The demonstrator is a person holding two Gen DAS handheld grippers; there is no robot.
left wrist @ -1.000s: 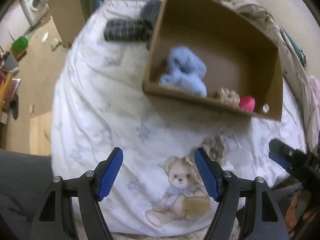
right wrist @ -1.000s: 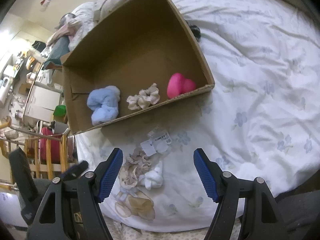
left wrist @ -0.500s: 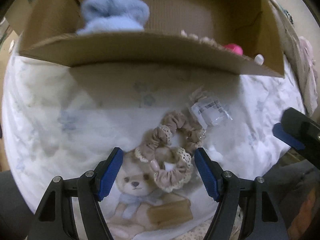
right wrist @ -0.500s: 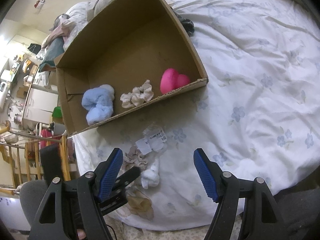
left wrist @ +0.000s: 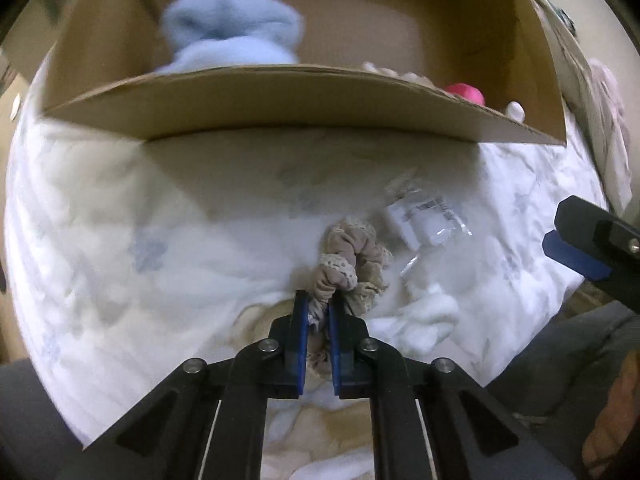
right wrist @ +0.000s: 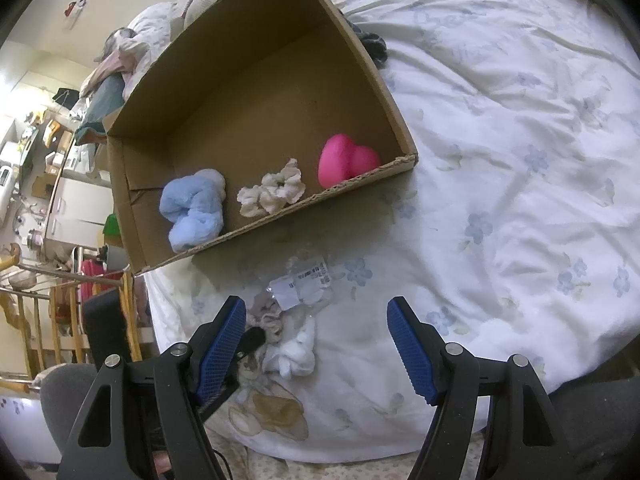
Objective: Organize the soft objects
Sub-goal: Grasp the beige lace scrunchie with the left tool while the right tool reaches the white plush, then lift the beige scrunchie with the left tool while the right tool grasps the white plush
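My left gripper point(left wrist: 318, 308) is shut on a beige lace-trimmed scrunchie point(left wrist: 352, 258) lying on the white bedsheet in front of the cardboard box point(left wrist: 280, 100). In the right wrist view the same scrunchie point(right wrist: 272, 322) lies beside a small white fluffy item point(right wrist: 294, 350), with the left gripper's tip touching it. My right gripper point(right wrist: 316, 344) is open and empty, hovering above these items. The box point(right wrist: 400, 136) holds a light blue fluffy item point(right wrist: 194, 208), a cream scrunchie point(right wrist: 274, 192) and a pink heart-shaped item point(right wrist: 348, 160).
A clear plastic packet with a barcode label point(right wrist: 302, 286) lies on the sheet between the box and the scrunchie. Dark clothing point(right wrist: 374, 46) lies behind the box. The bed's edge is on the left, with furniture point(right wrist: 60, 184) beyond it.
The left gripper has moved down to the beige scrunchie and closed on it. The right gripper has stayed open and drifted only slightly.
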